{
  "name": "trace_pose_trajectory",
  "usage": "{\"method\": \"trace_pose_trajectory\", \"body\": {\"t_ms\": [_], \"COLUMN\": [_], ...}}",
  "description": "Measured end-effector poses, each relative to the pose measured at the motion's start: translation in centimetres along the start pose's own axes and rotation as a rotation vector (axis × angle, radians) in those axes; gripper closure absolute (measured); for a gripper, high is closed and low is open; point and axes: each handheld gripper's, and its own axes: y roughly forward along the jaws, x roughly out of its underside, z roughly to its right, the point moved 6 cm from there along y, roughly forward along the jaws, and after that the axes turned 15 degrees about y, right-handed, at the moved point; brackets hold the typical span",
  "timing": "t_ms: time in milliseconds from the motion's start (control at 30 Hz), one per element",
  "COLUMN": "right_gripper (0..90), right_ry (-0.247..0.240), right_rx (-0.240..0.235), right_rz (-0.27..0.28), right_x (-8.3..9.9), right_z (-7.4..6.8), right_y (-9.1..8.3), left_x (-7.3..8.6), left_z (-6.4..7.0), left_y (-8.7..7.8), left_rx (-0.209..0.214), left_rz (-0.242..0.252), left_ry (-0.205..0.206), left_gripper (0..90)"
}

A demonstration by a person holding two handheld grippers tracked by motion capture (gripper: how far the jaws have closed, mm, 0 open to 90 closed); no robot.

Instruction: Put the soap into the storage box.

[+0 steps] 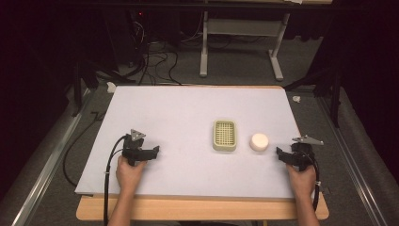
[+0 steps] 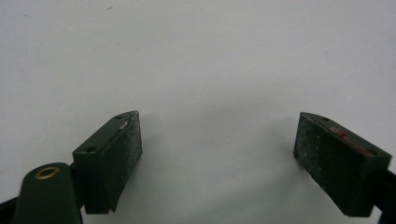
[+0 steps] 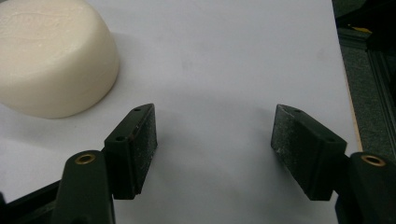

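1. One round white soap bar (image 1: 259,141) lies flat on the tabletop (image 1: 188,113), just ahead of the right tool (image 1: 282,155) and to the inner side of its jaws, near but not touching. In the right gripper view the soap bar (image 3: 51,56) sits up and left of the left jaw, with bare surface between them. Faint raised marks show on its top face, too blurred to read.
2. The right tool is released: its two black jaws stand wide apart with nothing between them, low over the white surface. One hand (image 1: 301,181) holds it at the near right of the tabletop.
3. One pale, rectangular soap dish (image 1: 224,134) with a grid-patterned top lies just beyond the soap bar from the right tool, close beside it but apart. I can read no writing on it.
4. The left tool (image 1: 153,153) is well apart from the soap bar, with the soap dish between the two. It too is released; in the left gripper view its two jaws are spread wide over plain white surface, gripping nothing. A reddish smear marks the top of one jaw pad (image 2: 343,135).
5. One hand (image 1: 129,172) holds the left tool at the near left of the tabletop.
6. No brand or label can be read anywhere.
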Motion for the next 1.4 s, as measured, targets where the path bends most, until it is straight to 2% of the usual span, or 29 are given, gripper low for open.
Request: {"method": "trace_pose_trajectory", "body": {"t_ms": [500, 833, 1200, 1400], "right_gripper": [31.9, 28.3, 23.5, 23.3], "right_ry": [0.002, -0.002, 0.01, 0.004], "right_rx": [-0.004, -0.014, -0.047, -0.078], "right_rz": [-0.006, -0.02, -0.021, 0.012], "right_x": [0.0, -0.1, 0.2, 0.5], "right_z": [0.1, -0.1, 0.0, -0.6], "right_y": [0.0, 0.0, -0.4, -1.6], "left_x": [0.0, 0.0, 0.0, 0.0], "left_z": [0.0, 0.0, 0.0, 0.0], "left_y": [0.0, 0.0, 0.0, 0.0], "left_rx": [0.0, 0.001, 0.003, 0.003], "left_rz": [0.0, 0.0, -0.001, -0.001], "left_ry": [-0.001, -0.001, -0.001, -0.001], "left_gripper": [15.7, 15.8, 15.7, 15.8]}}
